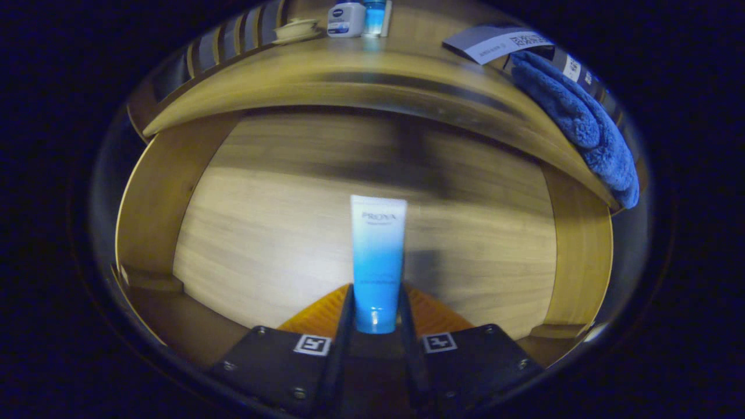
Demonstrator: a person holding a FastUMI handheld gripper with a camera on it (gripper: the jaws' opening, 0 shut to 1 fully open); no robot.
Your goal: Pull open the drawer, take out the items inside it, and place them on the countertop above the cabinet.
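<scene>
Wood-grain surfaces make up the scene: the countertop (372,64) curves across the upper part of the gripper view, and beneath its front edge lies the open drawer (262,233), whose pale bottom panel spreads out ahead of my fingers and whose side walls rise at either flank. My gripper (376,314) is closed on a tube (378,256), white at its far, flat end and shading to blue toward the cap; both fingers press against its lower part, one on each side, so that the tube stands up between them and points away from me over the drawer bottom. Whether the tube is lifted clear of the drawer bottom or touching it, I cannot tell. A shadow falls on the wood just beside the tube. On the countertop, well beyond the fingers, stand a shallow pale dish (295,29), a white jar with a blue label (346,18) just beside it, and a blue bottle (375,17) touching or nearly touching that jar. Toward the other end of the countertop lies a flat dark card with a white printed strip (495,42), and next to it a fluffy blue towel (582,122) hangs over the countertop's front edge and down past the drawer's side wall. Slatted wooden rails (233,36) run along the back of the countertop behind the dish. The picture is somewhat blurred, so finer detail on the far objects cannot be made out.
</scene>
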